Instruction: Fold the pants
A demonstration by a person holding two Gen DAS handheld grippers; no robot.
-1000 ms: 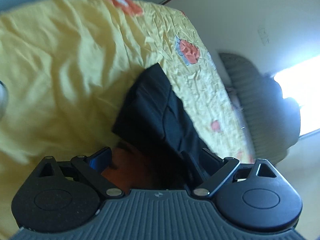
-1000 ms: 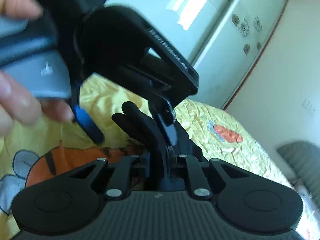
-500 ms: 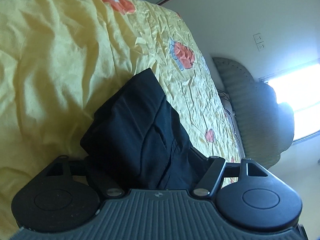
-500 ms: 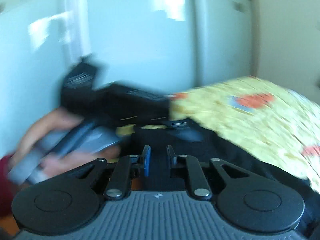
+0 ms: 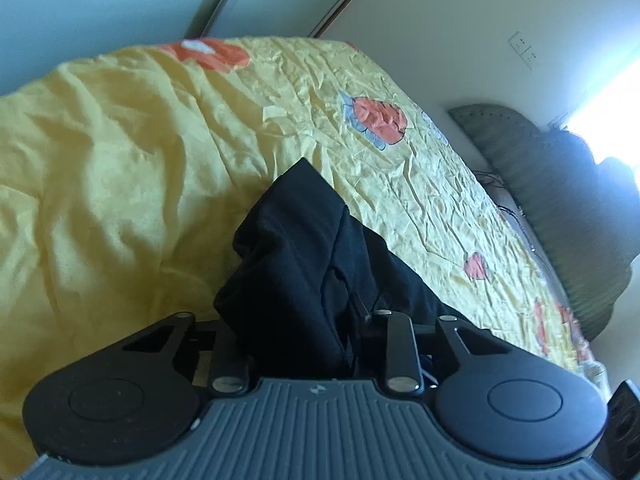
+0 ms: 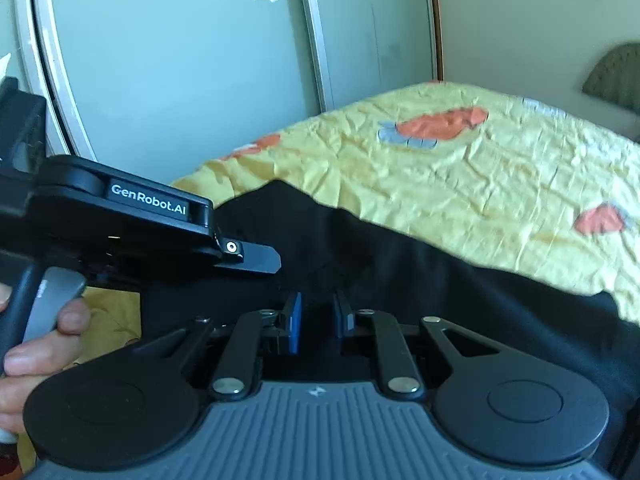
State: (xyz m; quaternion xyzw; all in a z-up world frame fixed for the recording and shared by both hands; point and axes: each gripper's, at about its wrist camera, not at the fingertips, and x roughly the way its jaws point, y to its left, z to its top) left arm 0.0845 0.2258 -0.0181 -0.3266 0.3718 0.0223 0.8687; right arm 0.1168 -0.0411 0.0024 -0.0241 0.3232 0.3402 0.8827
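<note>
Across both wrist views, a bed (image 5: 132, 168) under a crumpled yellow sheet printed with orange shapes; pale sliding doors (image 6: 180, 60) stand behind it in the right wrist view; a grey-green ribbed headboard or cushion (image 5: 552, 200) sits at its far end, which of the two I cannot tell.

Black pants (image 5: 304, 264) lie on the sheet as a bunched, partly folded strip running toward both cameras; one pointed corner reaches out onto the yellow cloth.

Left tool (image 5: 300, 332): its jaws have just been closing, with a thick fold of the pants between them; the fingertips are buried in the cloth, which fills the gap, gripped.

Right tool (image 6: 318, 322): blue-padded fingers nearly together, a narrow gap showing between the pads; black cloth lies beyond and beneath them, but whether any is pinched cannot be told.

Left hand (image 6: 36, 356): fingers wrapped round the grey handle.
</note>
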